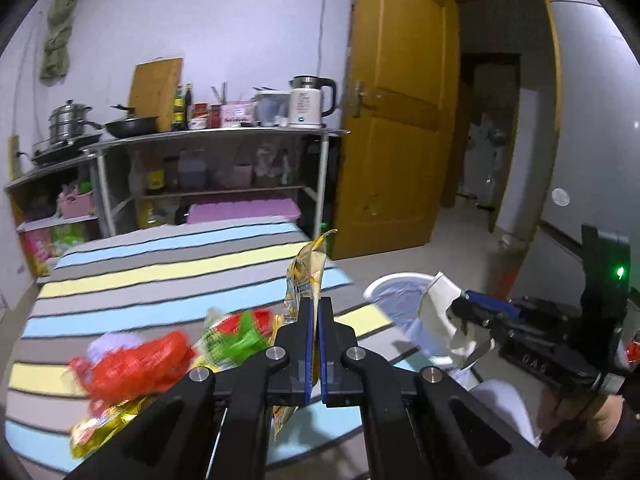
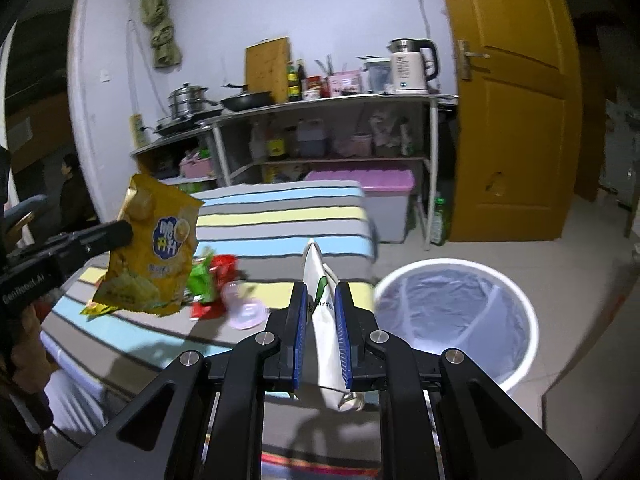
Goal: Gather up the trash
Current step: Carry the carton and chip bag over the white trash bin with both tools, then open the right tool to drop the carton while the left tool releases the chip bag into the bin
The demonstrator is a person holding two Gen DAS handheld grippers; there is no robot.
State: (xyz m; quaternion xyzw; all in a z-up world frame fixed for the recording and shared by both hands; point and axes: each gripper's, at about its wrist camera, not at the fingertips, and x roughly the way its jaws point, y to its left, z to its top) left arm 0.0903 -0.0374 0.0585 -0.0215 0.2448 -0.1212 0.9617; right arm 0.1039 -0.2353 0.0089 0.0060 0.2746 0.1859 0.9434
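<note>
Yellow snack bag (image 2: 150,256) crinkled, printed chips; white carton (image 2: 326,332) flattened.

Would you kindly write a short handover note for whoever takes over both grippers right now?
Left gripper: shut on the yellow snack bag, lifted off the striped table.
Right gripper: shut on the white paper wrapper, beside the white bin.
Done: both pieces picked up; neither is in the bin yet.
Left: drop both in, then fetch the red net bag, green wrapper, gold wrapper and clear lid.
</note>
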